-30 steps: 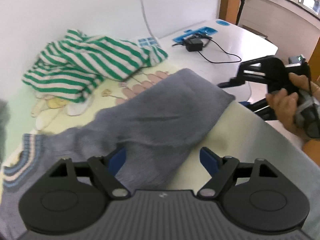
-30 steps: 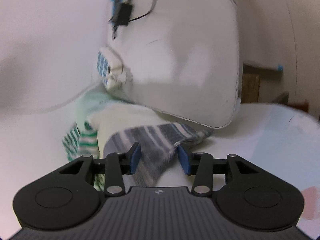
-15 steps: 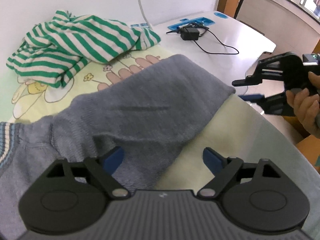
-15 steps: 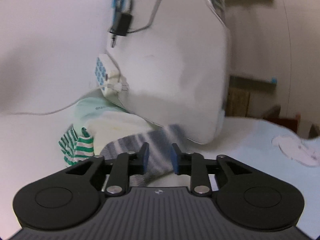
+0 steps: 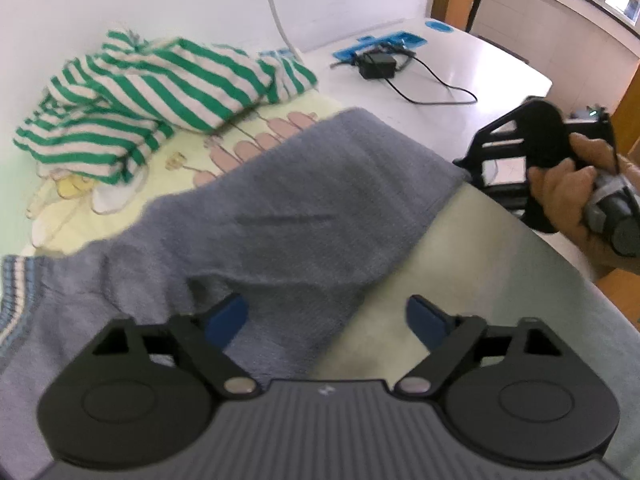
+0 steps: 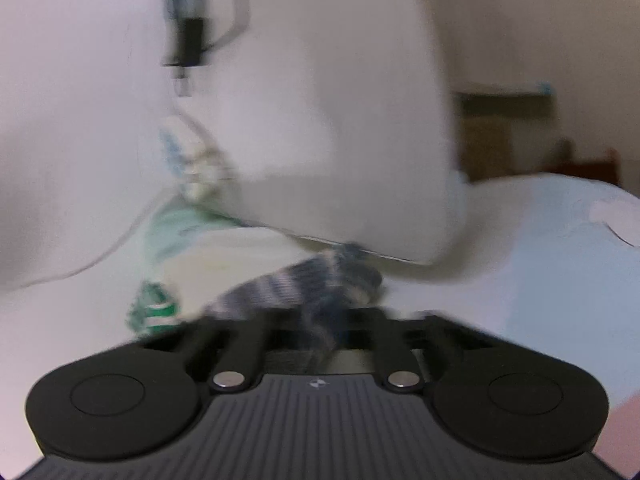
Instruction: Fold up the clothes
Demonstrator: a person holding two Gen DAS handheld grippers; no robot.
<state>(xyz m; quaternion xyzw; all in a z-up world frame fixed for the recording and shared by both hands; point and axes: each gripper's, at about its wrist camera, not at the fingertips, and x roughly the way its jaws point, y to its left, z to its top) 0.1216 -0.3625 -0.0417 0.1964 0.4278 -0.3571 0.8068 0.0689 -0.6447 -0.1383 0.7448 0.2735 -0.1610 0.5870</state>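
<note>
A grey knit sweater (image 5: 288, 216) lies spread on a pale yellow-green cartoon sheet (image 5: 460, 280); its striped cuff (image 5: 16, 284) shows at the left. My left gripper (image 5: 326, 316) is open just above the sweater's near edge, empty. My right gripper (image 5: 480, 176) is at the sweater's far right corner, held by a hand. In the blurred right wrist view my right gripper (image 6: 320, 320) is shut on the sweater's striped hem (image 6: 304, 284).
A crumpled green-and-white striped garment (image 5: 152, 92) lies at the back left. A white table (image 5: 460, 64) behind carries a black adapter with cable (image 5: 378, 66) and a blue item (image 5: 384, 42). A power strip (image 6: 184, 152) shows blurred.
My right gripper has closed on the striped hem and is moving, blurring its view. My left gripper stays open and has shifted slightly over the sweater.
</note>
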